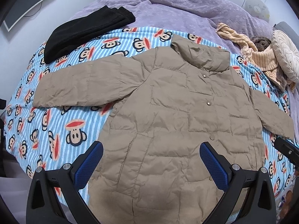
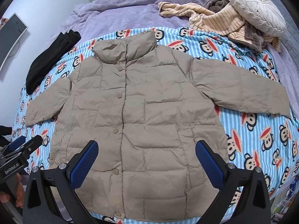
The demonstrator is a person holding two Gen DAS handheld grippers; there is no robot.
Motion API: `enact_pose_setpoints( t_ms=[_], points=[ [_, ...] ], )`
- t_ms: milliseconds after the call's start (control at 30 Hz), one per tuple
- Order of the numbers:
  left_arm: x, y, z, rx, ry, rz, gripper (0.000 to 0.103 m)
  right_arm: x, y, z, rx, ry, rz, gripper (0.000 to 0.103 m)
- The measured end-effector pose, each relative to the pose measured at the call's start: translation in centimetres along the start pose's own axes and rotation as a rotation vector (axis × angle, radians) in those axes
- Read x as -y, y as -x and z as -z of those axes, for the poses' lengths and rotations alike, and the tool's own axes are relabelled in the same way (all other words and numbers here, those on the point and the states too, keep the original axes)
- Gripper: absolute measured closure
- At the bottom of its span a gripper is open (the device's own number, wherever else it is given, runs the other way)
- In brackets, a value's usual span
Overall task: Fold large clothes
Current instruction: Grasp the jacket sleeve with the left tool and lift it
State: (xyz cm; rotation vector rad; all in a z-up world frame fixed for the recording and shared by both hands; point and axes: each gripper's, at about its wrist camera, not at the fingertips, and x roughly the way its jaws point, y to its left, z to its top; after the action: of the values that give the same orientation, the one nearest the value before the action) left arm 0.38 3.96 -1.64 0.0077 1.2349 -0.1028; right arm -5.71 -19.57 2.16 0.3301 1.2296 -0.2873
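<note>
On the monkey-print blanket [image 1: 56,130] the tan puffer jacket [image 2: 130,112] is lying flat, sleeves out. Left gripper [image 1: 151,160] and right gripper [image 2: 146,158] are both hovering wide apart, holding nothing. I'd be pinching a cuff first, folding inward slowly.

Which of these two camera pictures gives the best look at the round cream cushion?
The right wrist view: the cushion shows whole, pleats and centre button clear, resting on the striped clothes. The left wrist view catches it only squashed at the picture's right edge.
</note>
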Motion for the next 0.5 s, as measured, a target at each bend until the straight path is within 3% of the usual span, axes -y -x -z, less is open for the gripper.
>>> enact_pose_setpoints(
  t_ms=[200, 333, 500],
  points=[
    [-6.4, -3.8, -1.0, -0.027, 0.094, 0.072, 0.000, -2.0, -1.5, 0.5, 0.068, -0.022, -0.049, 0.000],
    [-12.8, -7.5, -1.9, -0.029, 0.225, 0.108, 0.000, -5.2, -5.2, -0.3, -0.049, -0.007, -0.034, 0.000],
    [-21.4, -12.6, -2.6, -0.008, 0.408, 0.196, 0.000, -8.9, -9.8, 0.6, -0.132, -0.007, -0.065, 0.000]
  ],
)
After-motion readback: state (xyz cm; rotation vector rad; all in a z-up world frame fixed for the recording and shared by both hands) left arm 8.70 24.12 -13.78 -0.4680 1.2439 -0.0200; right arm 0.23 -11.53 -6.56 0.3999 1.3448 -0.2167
